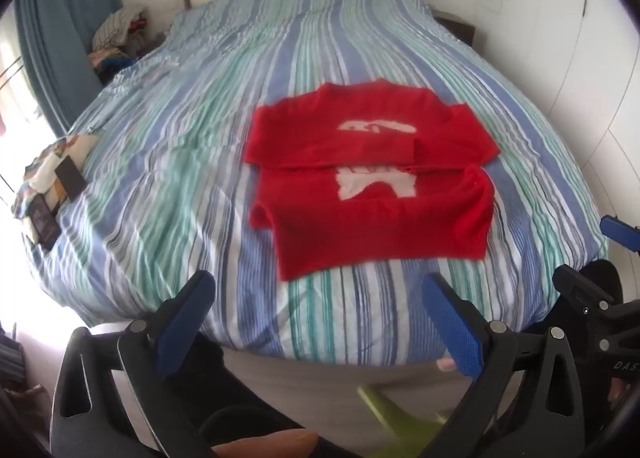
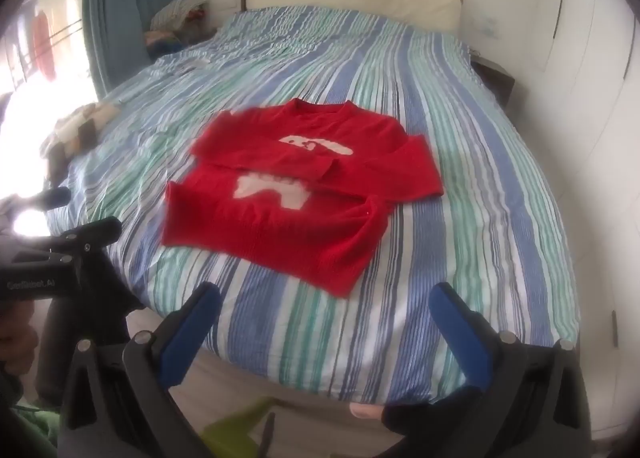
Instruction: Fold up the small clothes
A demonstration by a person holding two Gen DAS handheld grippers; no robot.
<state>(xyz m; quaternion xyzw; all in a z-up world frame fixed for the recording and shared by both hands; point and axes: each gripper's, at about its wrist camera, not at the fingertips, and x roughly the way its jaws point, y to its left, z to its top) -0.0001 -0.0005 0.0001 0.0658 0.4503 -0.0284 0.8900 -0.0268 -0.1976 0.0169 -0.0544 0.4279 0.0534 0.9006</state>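
Both the left gripper and right gripper hang spread wide and empty at the foot of the bed. Beyond them the red sweater lies mid-bed with its sleeves crossed over the chest, so the body likely remains to be folded.

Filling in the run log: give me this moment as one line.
left gripper: open, holding nothing | right gripper: open, holding nothing | red sweater: sleeves folded across front, flat on striped bed | both grippers off the sweater
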